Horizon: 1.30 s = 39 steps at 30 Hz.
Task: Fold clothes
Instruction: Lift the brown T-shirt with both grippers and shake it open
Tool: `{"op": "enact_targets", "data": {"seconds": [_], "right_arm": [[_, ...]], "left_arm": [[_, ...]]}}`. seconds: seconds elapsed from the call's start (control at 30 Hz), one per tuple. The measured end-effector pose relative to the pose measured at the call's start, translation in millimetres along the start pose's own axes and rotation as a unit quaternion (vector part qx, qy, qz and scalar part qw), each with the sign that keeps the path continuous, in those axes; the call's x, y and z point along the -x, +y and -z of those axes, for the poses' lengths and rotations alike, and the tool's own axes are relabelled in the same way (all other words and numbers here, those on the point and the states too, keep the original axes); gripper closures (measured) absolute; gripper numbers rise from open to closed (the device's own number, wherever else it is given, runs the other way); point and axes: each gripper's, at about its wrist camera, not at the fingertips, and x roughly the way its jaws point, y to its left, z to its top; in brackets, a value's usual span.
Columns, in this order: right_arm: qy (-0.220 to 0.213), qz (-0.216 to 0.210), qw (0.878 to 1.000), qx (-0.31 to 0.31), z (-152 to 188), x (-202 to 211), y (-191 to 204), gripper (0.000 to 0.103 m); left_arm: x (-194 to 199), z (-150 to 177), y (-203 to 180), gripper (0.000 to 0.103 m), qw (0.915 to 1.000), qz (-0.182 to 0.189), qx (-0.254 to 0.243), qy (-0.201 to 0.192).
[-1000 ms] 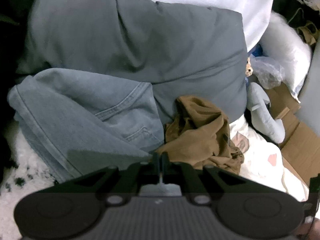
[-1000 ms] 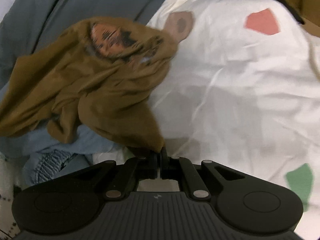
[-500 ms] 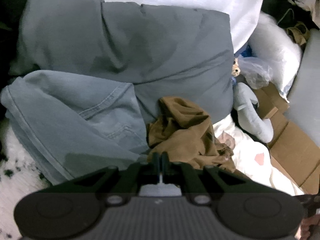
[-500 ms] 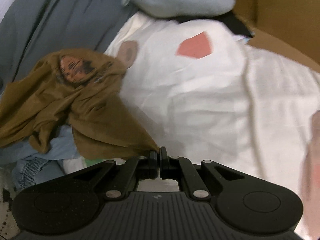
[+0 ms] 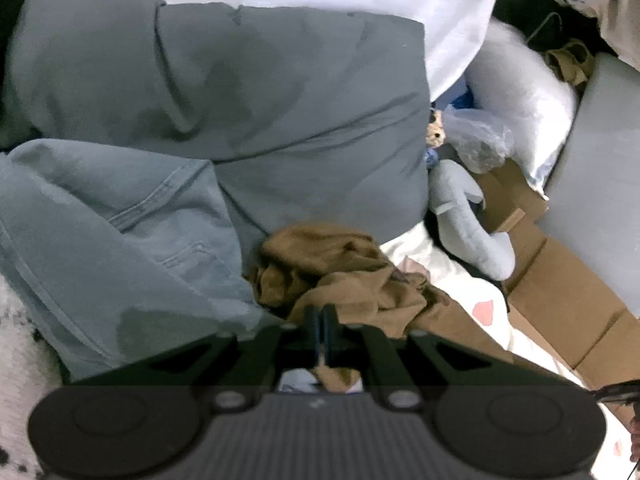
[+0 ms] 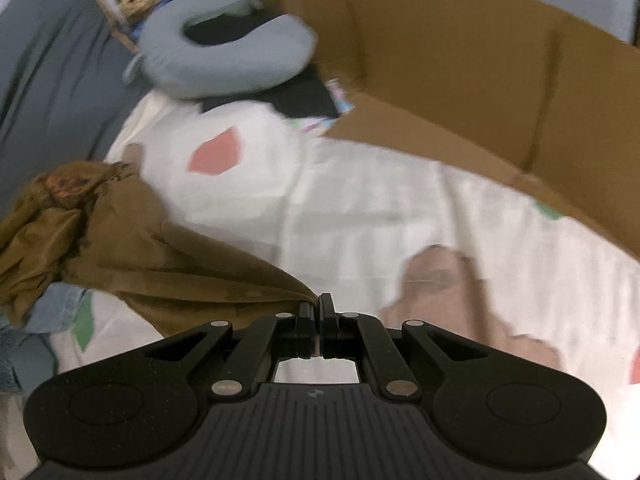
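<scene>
The left claw (image 5: 320,320) is shut tight on a bit of the brown shirt (image 5: 344,276). A small flap of brown cloth hangs down behind its 2 fingers. The rest of the shirt sits in a crumpled heap just past the claw, on the white sheet (image 5: 416,248). The heap touches the light blue jeans (image 5: 120,232) on its left. Behind both lies a big grey pillow (image 5: 248,112). To the right are a pale blue neck pillow (image 5: 472,224) and brown cardboard (image 5: 560,304).

The right claw (image 6: 316,306) is shut too. It pinches a corner of the same brown shirt (image 6: 132,248). From there the cloth runs off to the left in a long pulled strip, and it ends in a bunched lump with a dark orange print on it. The lump lies at the left edge of the white sheet (image 6: 360,208), which has red, green and pink patches. A bit of the blue jeans (image 6: 48,308) peeks out under the shirt. Farther back sit the neck pillow (image 6: 224,68) and the tall cardboard (image 6: 480,72) wall. This view is blurry.
</scene>
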Motion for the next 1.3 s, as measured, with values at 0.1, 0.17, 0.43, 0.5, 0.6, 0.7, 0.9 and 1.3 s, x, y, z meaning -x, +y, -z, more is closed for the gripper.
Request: {"op": "enact_targets", "data": {"seconds": [0.1,0.17,0.43,0.5,0.6,0.7,0.9,1.3], "right_arm": [[-0.014,0.022,1.0,-0.01,-5,14,-24,0.103],[-0.021,0.035,0.999,-0.016,-9,23,-40,0.103],[-0.044,0.086,0.995,-0.035,-10,72,-113,0.103],[-0.047,0.101,0.993,-0.043,-9,84,-134,0.103],[-0.048,0.124,0.99,-0.043,-5,101,-160,0.103],[-0.048,0.145,0.988,-0.038,-2,115,-183,0.103],[-0.062,0.187,0.979,-0.056,0,149,-228,0.103],[-0.094,0.245,0.964,-0.048,-24,227,-295,0.103]], "left_arm": [[4,-2,-6,0.101,1.0,0.006,-0.002,0.0],[7,-4,-12,0.101,0.9999,0.011,-0.005,-0.001],[19,-13,-34,0.101,0.9995,0.03,-0.011,-0.007],[22,-15,-40,0.101,0.9992,0.037,-0.015,-0.009],[28,-17,-49,0.101,0.9988,0.047,-0.017,-0.004],[34,-16,-55,0.101,0.9984,0.053,-0.019,0.002],[49,-22,-64,0.101,0.9982,0.056,-0.023,0.005],[77,-43,-92,0.102,0.9962,0.081,-0.033,0.005]]}}
